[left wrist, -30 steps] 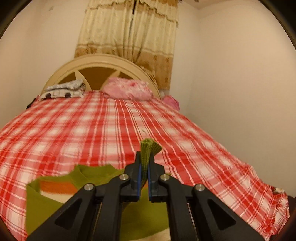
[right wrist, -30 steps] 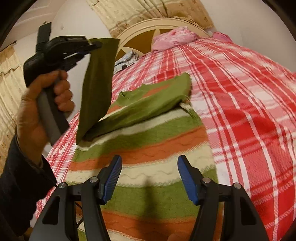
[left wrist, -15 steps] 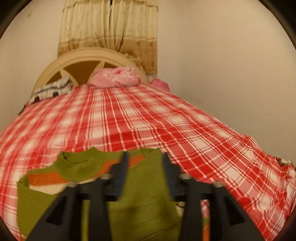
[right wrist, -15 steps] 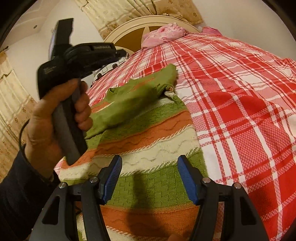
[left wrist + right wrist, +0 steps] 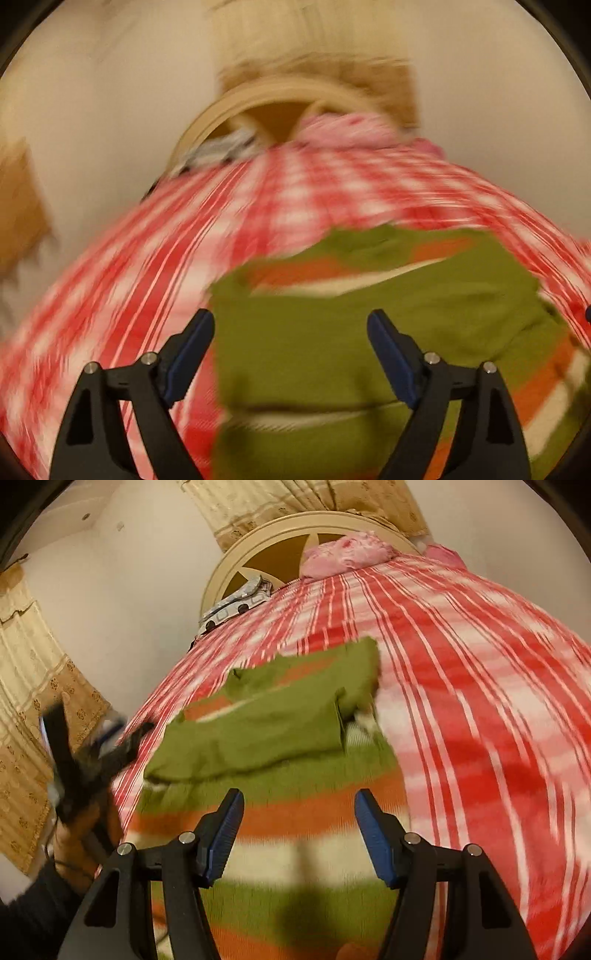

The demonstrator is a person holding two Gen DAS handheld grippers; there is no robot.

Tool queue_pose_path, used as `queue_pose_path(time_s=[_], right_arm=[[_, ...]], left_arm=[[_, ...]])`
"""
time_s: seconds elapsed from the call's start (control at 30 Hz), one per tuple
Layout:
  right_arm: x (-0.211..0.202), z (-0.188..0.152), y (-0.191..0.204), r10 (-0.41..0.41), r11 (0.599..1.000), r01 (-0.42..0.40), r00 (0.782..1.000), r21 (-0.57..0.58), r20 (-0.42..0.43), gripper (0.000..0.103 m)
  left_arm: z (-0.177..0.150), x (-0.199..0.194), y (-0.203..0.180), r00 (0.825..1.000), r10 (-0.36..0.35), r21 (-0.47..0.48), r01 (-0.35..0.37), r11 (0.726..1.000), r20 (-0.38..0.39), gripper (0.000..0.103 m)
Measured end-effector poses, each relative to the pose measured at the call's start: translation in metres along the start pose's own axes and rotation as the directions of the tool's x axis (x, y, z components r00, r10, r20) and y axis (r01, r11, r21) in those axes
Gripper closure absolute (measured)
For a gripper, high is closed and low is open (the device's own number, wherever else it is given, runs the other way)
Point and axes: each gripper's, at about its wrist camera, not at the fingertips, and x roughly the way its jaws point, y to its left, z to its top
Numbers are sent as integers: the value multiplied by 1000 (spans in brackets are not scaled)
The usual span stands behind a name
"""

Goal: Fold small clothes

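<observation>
A small knitted sweater (image 5: 295,812) with green, orange and cream stripes lies flat on the red plaid bed. Its green sleeve (image 5: 258,731) is folded across the chest. In the left wrist view the sweater (image 5: 332,350) shows blurred, below and ahead of my left gripper (image 5: 290,343), which is open and empty. My right gripper (image 5: 298,825) is open and empty, hovering over the sweater's lower stripes. The left gripper (image 5: 92,749) also shows blurred at the sweater's left edge in the right wrist view.
The red-and-white plaid bedspread (image 5: 480,664) covers the whole bed. A pink pillow (image 5: 347,552) and a folded spotted cloth (image 5: 240,598) lie by the cream headboard (image 5: 280,531). Curtains (image 5: 33,664) hang at left; walls close in on both sides.
My left gripper let go of the green sleeve, which now lies across the sweater's chest, and swung to the sweater's left side. My right gripper stayed open over the sweater.
</observation>
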Motion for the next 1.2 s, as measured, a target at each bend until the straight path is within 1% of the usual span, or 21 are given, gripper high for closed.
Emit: queue_pose_path(time_s=[0.07,0.1,0.17,0.27,0.3,0.37,0.4,0.47,0.53,0.63,0.7,0.73,0.77,0.8,0.83,0.97,1.0,1.07,1.1,1.13,1.2], right_arm=[[21,15,0,-12,1000,12,1000,-10,-27,40],[34,22,1,-31,999,30,999,-25,-43,40],[59,31,0,-74,997,70,994,-40,-83,48],[94,33,-10,-113,993,114,978,-5,-174,59],[98,32,-11,-116,993,118,978,1,-173,61],[97,34,-8,-142,990,139,978,-29,-151,88],[95,35,-4,-136,990,131,980,-41,-146,95],[85,36,9,-153,984,141,982,-110,-107,95],[70,41,25,-190,964,178,981,-195,-42,96],[58,53,31,-229,950,225,973,-216,8,96],[65,57,22,-242,953,234,970,-194,-20,96],[72,55,17,-255,952,241,966,-187,-50,96],[83,51,8,-277,949,258,957,-181,-90,96],[89,47,3,-294,946,273,950,-173,-107,95],[95,42,-6,-307,945,287,943,-157,-126,95],[91,36,-12,-292,952,279,950,-124,-108,95],[88,37,-10,-298,950,285,948,-125,-108,91],[82,39,0,-340,933,325,937,-156,-83,89],[80,40,7,-356,924,341,933,-172,-62,81],[77,41,14,-352,922,339,935,-188,-41,61],[75,45,30,-284,939,272,959,-210,-27,37]], left_arm=[[-10,11,27,999,9,-108,-15,994,-51,16],[-15,14,32,998,7,-134,-16,991,-62,16],[-23,20,41,996,4,-179,-19,984,-85,16],[-34,28,44,994,-4,-218,-21,976,-113,16],[-38,28,47,993,-17,-235,-12,972,-120,16],[-41,31,53,992,-35,-261,2,965,-122,16],[-41,32,53,991,-41,-267,7,964,-124,16],[-43,34,57,990,-55,-278,17,961,-129,16],[-44,33,59,989,-65,-290,25,957,-129,16],[-43,25,60,991,-75,-306,38,951,-112,16],[-44,26,59,989,-82,-301,42,953,-119,11],[-45,28,56,988,-77,-291,36,956,-132,9],[-46,30,54,987,-71,-279,28,960,-144,9],[-47,31,54,986,-71,-276,27,961,-150,9],[-46,31,54,986,-73,-276,30,961,-150,9],[-47,32,54,985,-62,-259,19,966,-158,9],[-47,33,54,985,-62,-257,19,966,-161,9],[-48,33,52,985,-51,-247,9,969,-164,9],[-48,34,50,985,-44,-239,3,971,-167,9],[-48,35,47,984,-37,-227,-3,974,-172,9],[-49,35,44,985,-19,-208,-18,978,-174,9]])
